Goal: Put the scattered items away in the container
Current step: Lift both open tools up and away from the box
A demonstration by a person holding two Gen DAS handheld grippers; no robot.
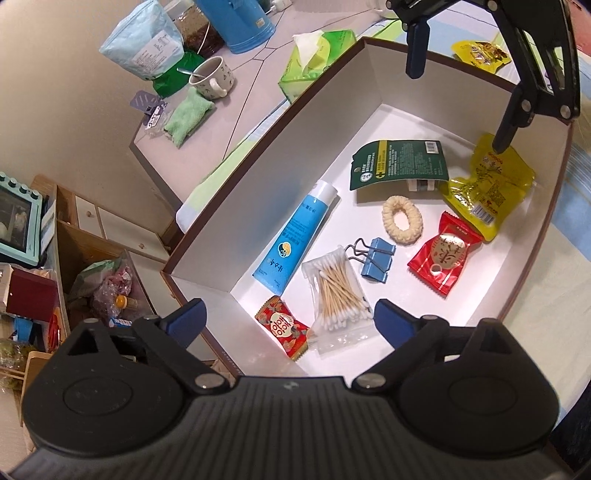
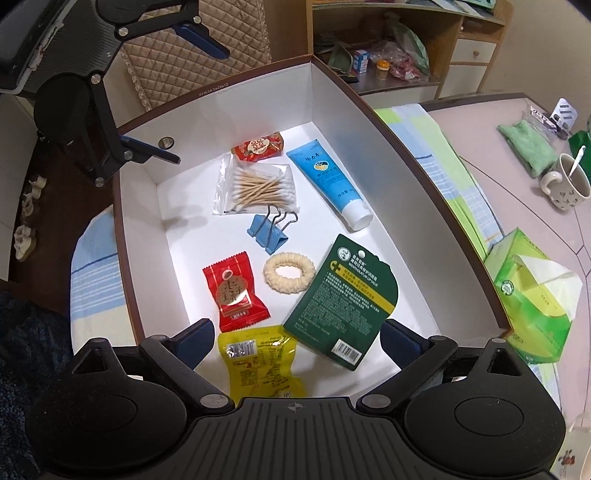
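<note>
A brown-rimmed box with a white inside holds a blue tube, a bag of cotton swabs, a blue binder clip, a cream hair tie, two red sweets, a green card pack and a yellow snack pack. My left gripper hangs open over the box's near end, holding nothing. At the opposite end my right gripper is open and empty above the yellow pack. A second yellow pack lies outside the box.
The box rests on a striped cloth on a pink table. Beside it are a green tissue pack, a mug with a spoon, a green cloth, a blue jug and a pale blue bag. A cluttered shelf stands beyond.
</note>
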